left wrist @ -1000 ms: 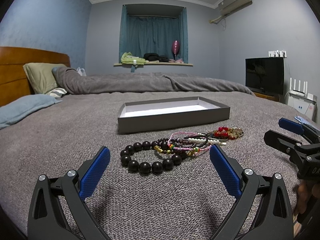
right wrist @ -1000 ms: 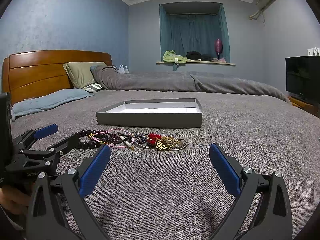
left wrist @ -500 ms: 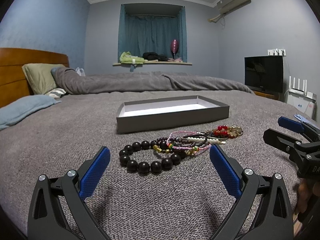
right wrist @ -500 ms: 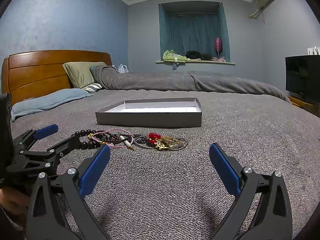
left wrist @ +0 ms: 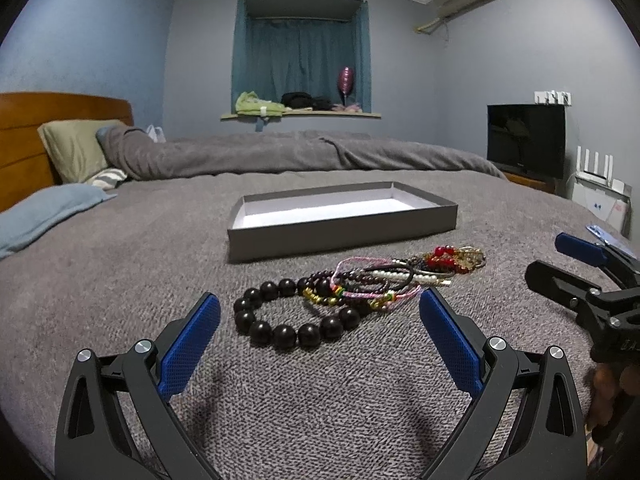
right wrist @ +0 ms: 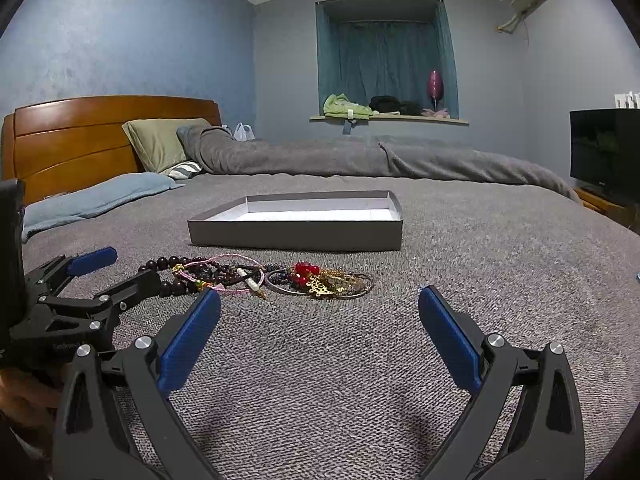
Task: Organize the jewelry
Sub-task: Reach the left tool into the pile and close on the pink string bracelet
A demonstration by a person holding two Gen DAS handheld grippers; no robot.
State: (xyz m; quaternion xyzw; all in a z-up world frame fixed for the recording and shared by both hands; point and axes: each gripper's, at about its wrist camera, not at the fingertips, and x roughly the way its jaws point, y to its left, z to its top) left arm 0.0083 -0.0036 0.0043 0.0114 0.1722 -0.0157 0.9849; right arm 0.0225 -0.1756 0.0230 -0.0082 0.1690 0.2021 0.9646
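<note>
Left wrist: left gripper (left wrist: 319, 314) gapes before black-bead bracelet (left wrist: 294, 312).

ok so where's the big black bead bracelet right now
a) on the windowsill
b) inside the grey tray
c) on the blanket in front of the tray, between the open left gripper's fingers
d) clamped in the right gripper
c: the black bead bracelet lies on the grey blanket in front of the empty grey tray, framed by the open left gripper; the right gripper is open too, holding nothing.

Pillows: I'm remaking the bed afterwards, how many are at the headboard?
3: green pillow against the headboard, striped pillow below it, blue pillow nearest. Others may be hidden.
</note>
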